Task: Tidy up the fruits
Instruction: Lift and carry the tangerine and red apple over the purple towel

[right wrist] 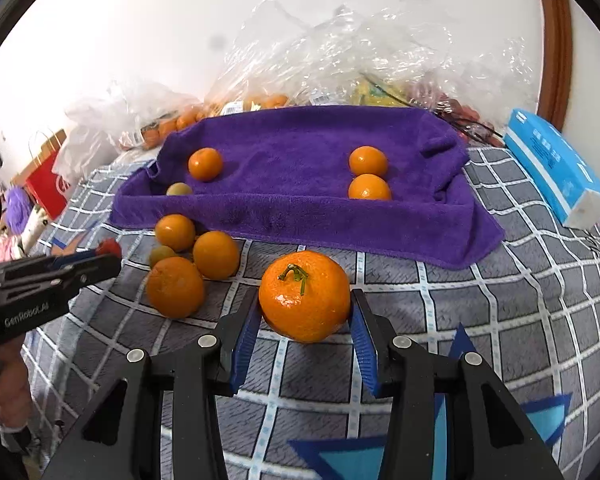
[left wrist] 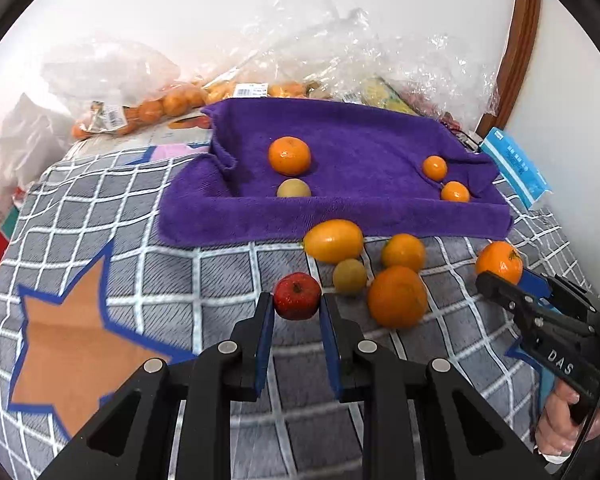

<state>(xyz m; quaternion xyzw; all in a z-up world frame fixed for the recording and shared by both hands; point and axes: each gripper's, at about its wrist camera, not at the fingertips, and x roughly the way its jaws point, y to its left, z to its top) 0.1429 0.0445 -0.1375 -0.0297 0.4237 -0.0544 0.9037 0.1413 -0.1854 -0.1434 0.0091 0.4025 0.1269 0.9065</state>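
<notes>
The small round red fruit with a dark stem dimple (left wrist: 297, 296) sits clamped between the blue-padded fingers of the left gripper (left wrist: 296, 308), near the front of the grey checked bedspread (left wrist: 180, 272). It looks firm, glossy and light, so the hold across its widest part suits it; a harder squeeze would likely bruise the skin or let it squirt out. The large orange mandarin with a green stem (right wrist: 304, 300) is likewise grasped by the right gripper (right wrist: 305, 314), the fingers pressing on its two sides. Its peel is probably soft and loose, so I judge it gives a little under pressure and holds well at the equator.

Just left of the mandarin, in the right wrist view, lies a loose cluster: a big round orange (right wrist: 175, 287), two smaller ones (right wrist: 216, 255) (right wrist: 175, 232) and a small yellow-green fruit (right wrist: 162, 255). Further off is the purple terry towel folded into a shallow tray (right wrist: 300, 216), with an orange and a greenish fruit at its left and two small oranges (right wrist: 368, 161) (right wrist: 369, 188) at its right. Beyond it are crumpled clear plastic bags (right wrist: 340, 52) of fruit, and at far right a blue tissue pack (right wrist: 556, 168).
</notes>
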